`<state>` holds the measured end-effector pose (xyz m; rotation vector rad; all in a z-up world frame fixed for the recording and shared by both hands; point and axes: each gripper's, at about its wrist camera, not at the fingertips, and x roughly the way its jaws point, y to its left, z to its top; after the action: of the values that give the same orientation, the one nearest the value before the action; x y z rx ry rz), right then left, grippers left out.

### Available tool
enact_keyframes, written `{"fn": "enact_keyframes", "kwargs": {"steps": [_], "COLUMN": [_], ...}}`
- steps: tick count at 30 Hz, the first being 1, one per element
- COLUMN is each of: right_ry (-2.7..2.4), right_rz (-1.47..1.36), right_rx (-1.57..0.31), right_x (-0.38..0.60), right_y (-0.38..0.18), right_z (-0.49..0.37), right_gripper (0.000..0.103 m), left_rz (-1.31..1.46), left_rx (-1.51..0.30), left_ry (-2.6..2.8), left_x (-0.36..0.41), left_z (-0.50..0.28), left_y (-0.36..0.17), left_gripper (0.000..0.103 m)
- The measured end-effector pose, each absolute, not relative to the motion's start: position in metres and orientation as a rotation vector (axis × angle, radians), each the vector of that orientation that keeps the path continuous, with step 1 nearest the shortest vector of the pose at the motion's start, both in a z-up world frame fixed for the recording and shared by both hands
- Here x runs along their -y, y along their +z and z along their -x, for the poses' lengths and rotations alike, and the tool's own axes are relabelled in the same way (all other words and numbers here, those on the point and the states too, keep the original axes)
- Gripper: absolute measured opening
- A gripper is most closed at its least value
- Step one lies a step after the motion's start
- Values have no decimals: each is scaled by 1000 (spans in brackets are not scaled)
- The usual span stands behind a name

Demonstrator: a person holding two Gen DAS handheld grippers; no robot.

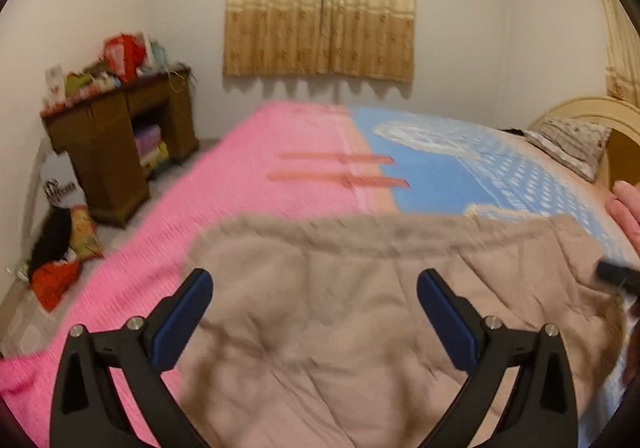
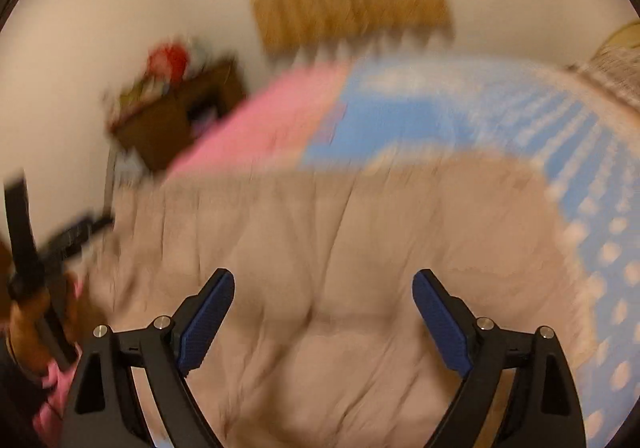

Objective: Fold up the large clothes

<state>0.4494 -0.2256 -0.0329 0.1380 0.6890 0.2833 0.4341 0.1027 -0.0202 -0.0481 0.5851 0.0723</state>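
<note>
Your left tongs (image 1: pixel 315 284) sit at the bottom of the left wrist view, released wide with nothing between the blue pads (image 1: pixel 182 322), hanging over the beige garment (image 1: pixel 360 328). That garment lies spread and wrinkled across the lower middle of the frame, on the pink and blue bedspread (image 1: pixel 248 184). Your right tongs (image 2: pixel 323 284) are just as wide apart and empty, above the same beige garment (image 2: pixel 340 268) in the right wrist view, which is heavily blurred. Only the left view gives you sharp detail: the wooden cabinet (image 1: pixel 116 144) at middle left, the beige curtains (image 1: pixel 320 4) at top centre, a pillow (image 1: pixel 568 142) at the right edge. Only the right view shows your other tool, dark and smeared, at its left edge.
</note>
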Motion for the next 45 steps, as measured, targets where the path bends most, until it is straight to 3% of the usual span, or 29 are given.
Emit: {"fn": "enact_keyframes", "kwargs": {"steps": [2,6,14,18,22,33,40,45], "right_ry": [163,28,32,41,39,218,308,296], "right_rz": [-89,28,3,14,-10,-54,117,44], "right_rx": [-652,-860,-844,-858,-807,-700,-704,-749], "right_x": [230,231,242,243,253,201,138,150], "right_y": [-23,-75,-121,-119,-98,-53,-87,-109], "right_z": [-468,-524,-534,-531,-503,-391,-358,-373], "right_gripper": [91,91,98,98,98,99,99,99], "left_rz": [9,12,159,174,370,618,697,746], "left_rx": [-636,-792,-825,-856,-759,-885,-888,-868], "left_ry": [123,201,145,117,11,-103,-192,-239], "left_x": [-103,-106,-116,-118,-147,-178,-173,-184], "left_z": [-456,-490,-495,-480,-431,-375,-367,-356], "left_y": [-31,-76,-105,-85,-50,-103,-115,-120], "left_gripper": [103,103,103,103,103,103,88,75]}}
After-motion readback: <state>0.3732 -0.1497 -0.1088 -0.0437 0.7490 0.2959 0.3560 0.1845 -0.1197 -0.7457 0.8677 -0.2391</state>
